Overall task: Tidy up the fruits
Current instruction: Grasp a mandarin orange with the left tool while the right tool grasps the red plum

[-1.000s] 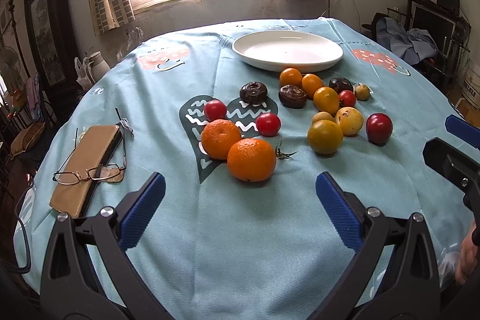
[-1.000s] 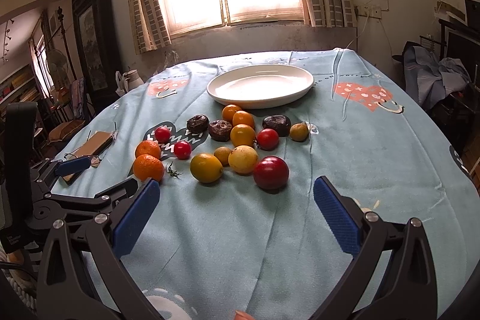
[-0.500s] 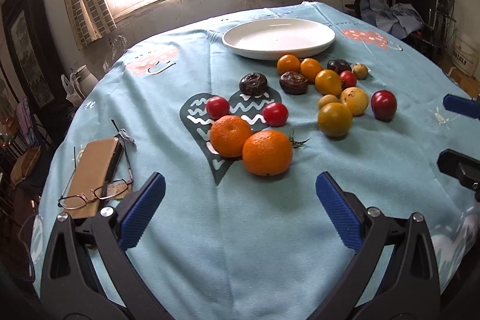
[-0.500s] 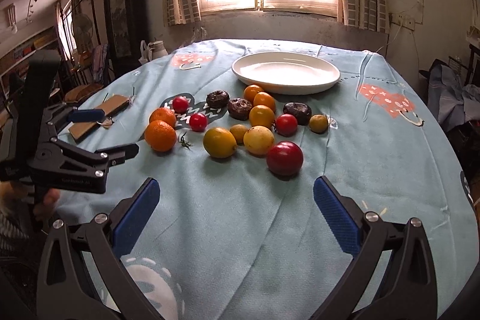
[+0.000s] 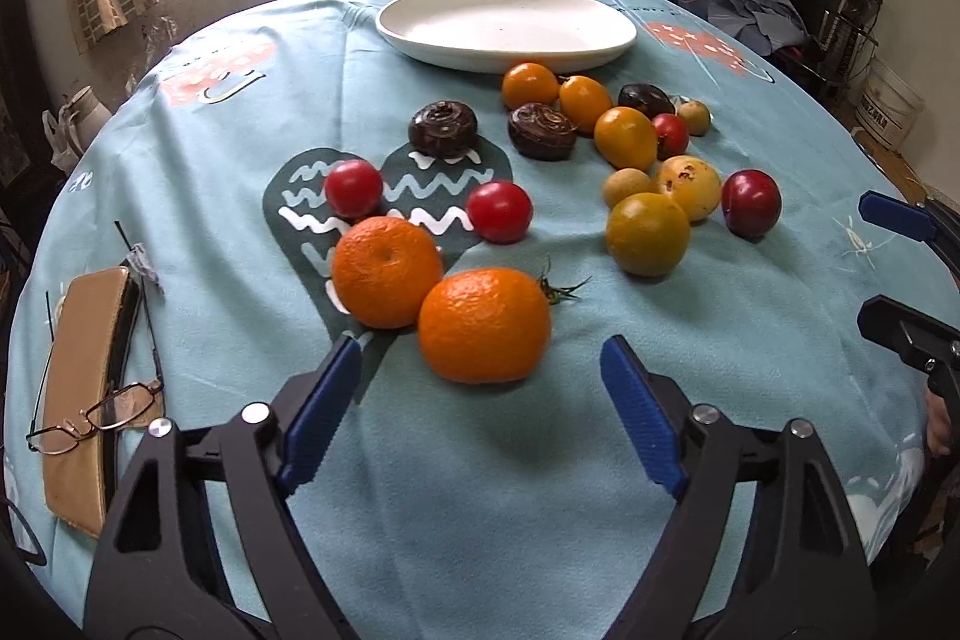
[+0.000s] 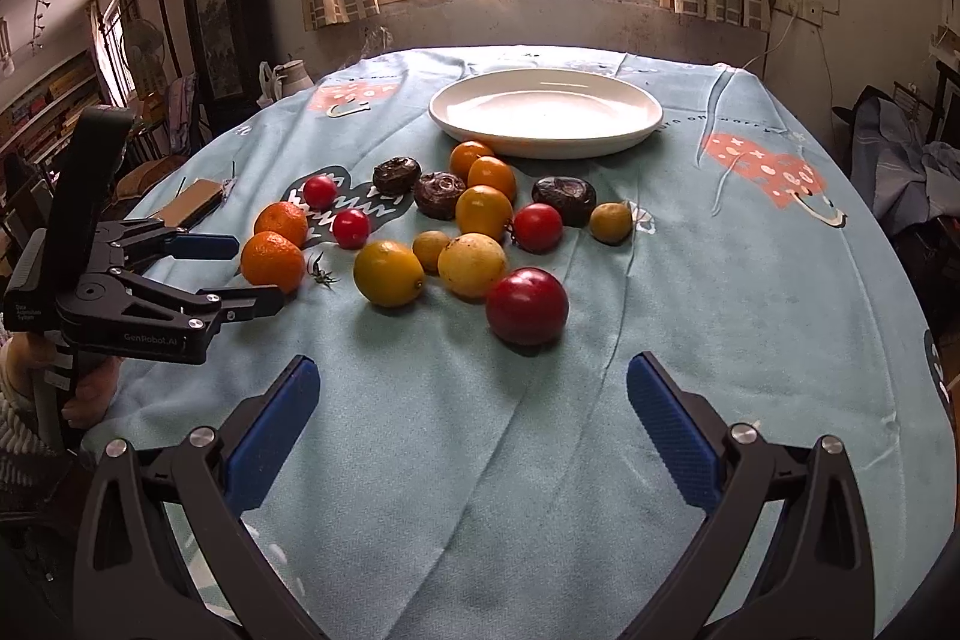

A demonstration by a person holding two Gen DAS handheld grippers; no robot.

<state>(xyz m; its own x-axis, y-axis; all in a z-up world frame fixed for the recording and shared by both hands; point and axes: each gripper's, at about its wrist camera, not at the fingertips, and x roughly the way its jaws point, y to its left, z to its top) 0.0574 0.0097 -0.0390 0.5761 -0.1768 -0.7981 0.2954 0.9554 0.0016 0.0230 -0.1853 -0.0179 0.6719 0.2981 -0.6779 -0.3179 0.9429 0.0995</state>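
Several fruits lie loose on the blue tablecloth in front of an empty white plate (image 5: pixel 504 61) (image 6: pixel 540 148). Two oranges sit nearest the left side; the near orange (image 5: pixel 485 325) (image 6: pixel 273 261) lies between the tips of my left gripper (image 5: pixel 480 346) (image 6: pixel 258 271). Its jaws are closing, and the blue pads stand clear of the peel on both sides. The far orange (image 5: pixel 387 271) touches the near one. My right gripper (image 6: pixel 473 370) (image 5: pixel 870 274) is open and empty, just short of a dark red fruit (image 6: pixel 527 305) (image 5: pixel 751 202).
Yellow, orange, red and dark brown fruits cluster between the oranges and the plate. Spectacles (image 5: pixel 90 415) rest on a brown case (image 5: pixel 84 340) at the table's left edge. A white jug (image 6: pixel 291 79) stands beyond the table, and clothes are piled at the right.
My left gripper has moved forward and down onto the near orange, and its jaws have narrowed. The right gripper has come a little closer to the fruit, still wide.
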